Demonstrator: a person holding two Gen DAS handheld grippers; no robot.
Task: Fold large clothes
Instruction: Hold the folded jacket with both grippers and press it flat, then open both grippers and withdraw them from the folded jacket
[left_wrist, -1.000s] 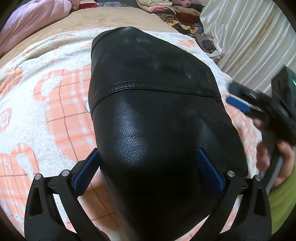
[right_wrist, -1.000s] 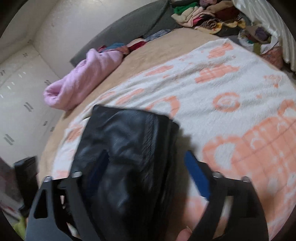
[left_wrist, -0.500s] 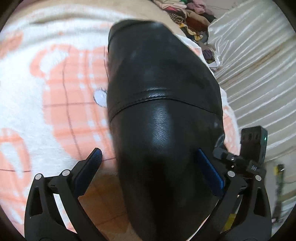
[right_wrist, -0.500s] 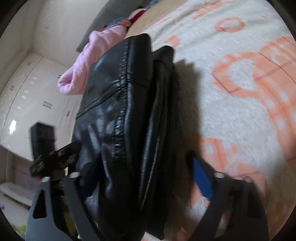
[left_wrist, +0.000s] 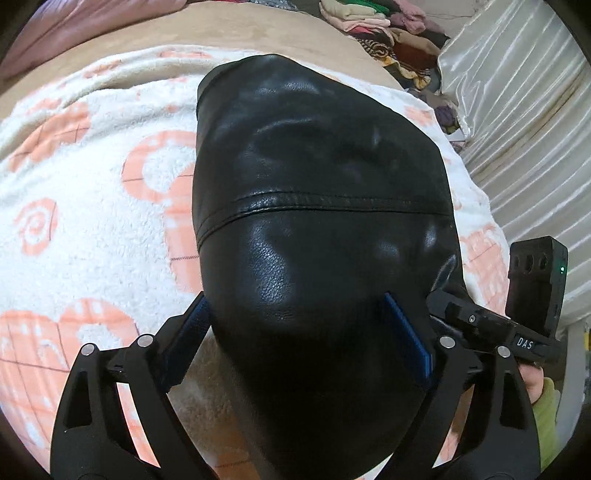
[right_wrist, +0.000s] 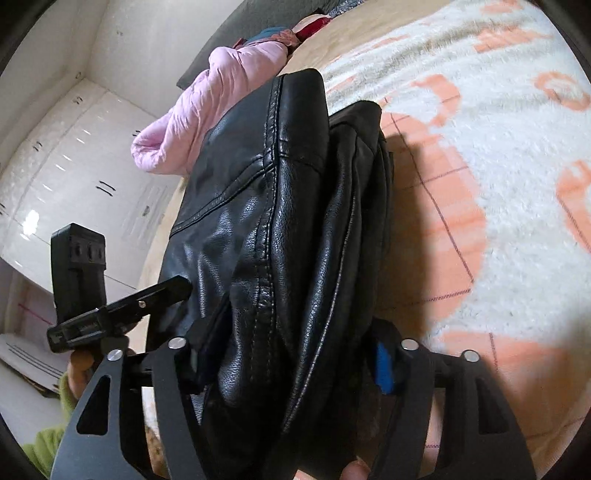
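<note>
Underfoot of both tools, a fleecy white blanket (left_wrist: 92, 229) with orange motifs is covering the bed and is serving as the work surface. The black leather jacket (left_wrist: 314, 166), folded into a thick bundle, is lying lengthwise on this blanket, close to the bed's curtain-side edge.

The left gripper (left_wrist: 303, 314) is straddling the near end of the bundle; its jaws have just been closing, and both blue pads are pressing against the leather. The right gripper (right_wrist: 291, 350) is straddling the stacked side edges of the same bundle; its jaws have just been opening a little, yet the leather is filling the gap and the pads are bearing on it. A green sleeve (left_wrist: 546, 413) is showing behind the right tool.

Beyond the blanket, a tan sheet (left_wrist: 221, 29) is lying exposed. A pink quilt (right_wrist: 192, 122) is resting bunched on it. Farther back, a pile of clothes (left_wrist: 380, 26) is sitting beside a pale pleated curtain (left_wrist: 517, 129), and white wardrobe doors (right_wrist: 74, 166) are lining the opposite wall.
</note>
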